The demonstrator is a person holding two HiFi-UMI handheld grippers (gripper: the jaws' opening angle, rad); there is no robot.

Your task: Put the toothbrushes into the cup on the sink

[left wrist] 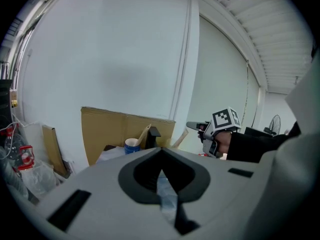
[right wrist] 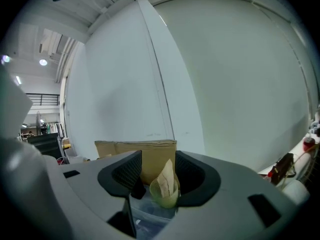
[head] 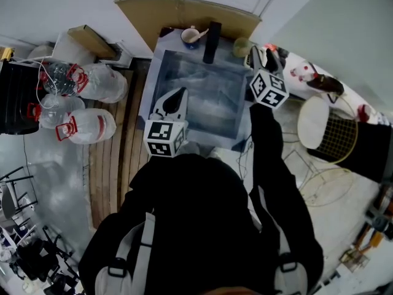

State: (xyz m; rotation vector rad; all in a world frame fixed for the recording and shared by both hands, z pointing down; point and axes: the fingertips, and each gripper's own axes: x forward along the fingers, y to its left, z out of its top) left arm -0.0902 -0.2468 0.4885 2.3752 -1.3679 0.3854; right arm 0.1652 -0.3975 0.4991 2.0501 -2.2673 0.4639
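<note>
The left claw [left wrist: 161, 166] is hovering over the near left part of the sink [head: 209, 103], its jaws pressed fully together with nothing between them. Ahead of it, at the sink's far left corner, the blue cup [head: 191, 38] is standing upright with a tan handle [left wrist: 145, 133] leaning out of it, seemingly a toothbrush. Just to the right of that cup a black post [head: 212, 42] is rising from the far rim.

The right claw [right wrist: 156, 166] is reaching along the sink's right edge toward the far right corner, held by a person in a dark sleeve. Its jaws are standing wide apart. The green cup [right wrist: 162, 196] is showing in the gap between them, just past the tips, and neither pad is pressing on it. A pale tan pointed thing [right wrist: 167, 176] is sticking up out of this cup; whether it is a toothbrush cannot be told.

Beyond both claws a cardboard sheet [head: 184, 11] is leaning against the white wall behind the sink. Well off to the left claw's left, water jugs [head: 86, 125] are lying on the floor.
</note>
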